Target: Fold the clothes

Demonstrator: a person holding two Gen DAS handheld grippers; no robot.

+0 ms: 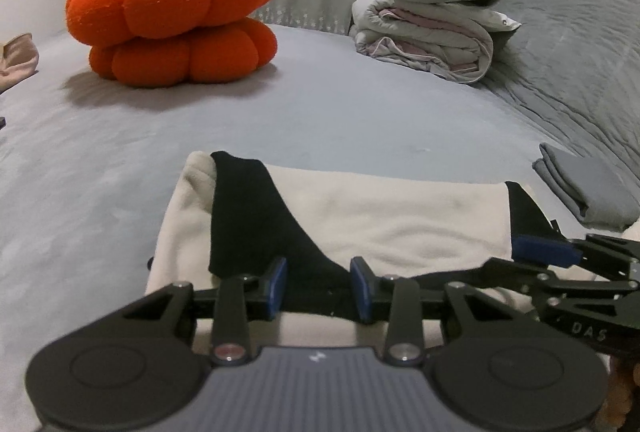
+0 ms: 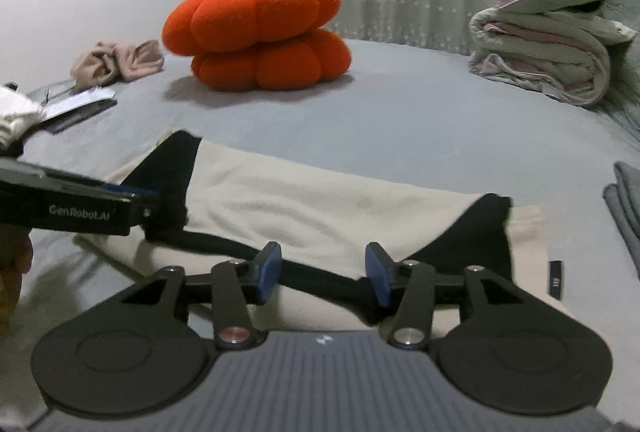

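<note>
Cream-and-black garment [image 1: 360, 216] lies flat on the grey bed sheet [image 1: 320, 104], near edge, already doubled into a long band with both black sleeves [image 1: 256, 216] turned in over the body. So the sleeve folds look done; a final fold or two to make it compact looks left. Left gripper [image 1: 319, 286] sits at the near hem, jaws apart, black fabric in the gap, pads not pressing on it as far as I can see. Right gripper [image 2: 323, 274] likewise: released, jaws wider, black trim passing between them untouched. One folded grey piece [image 1: 588, 188] already set aside to the right. Pinkish crumpled item [image 2: 120, 62] near the orange pumpkin cushion [image 1: 172, 20] looks still unfolded.
</note>
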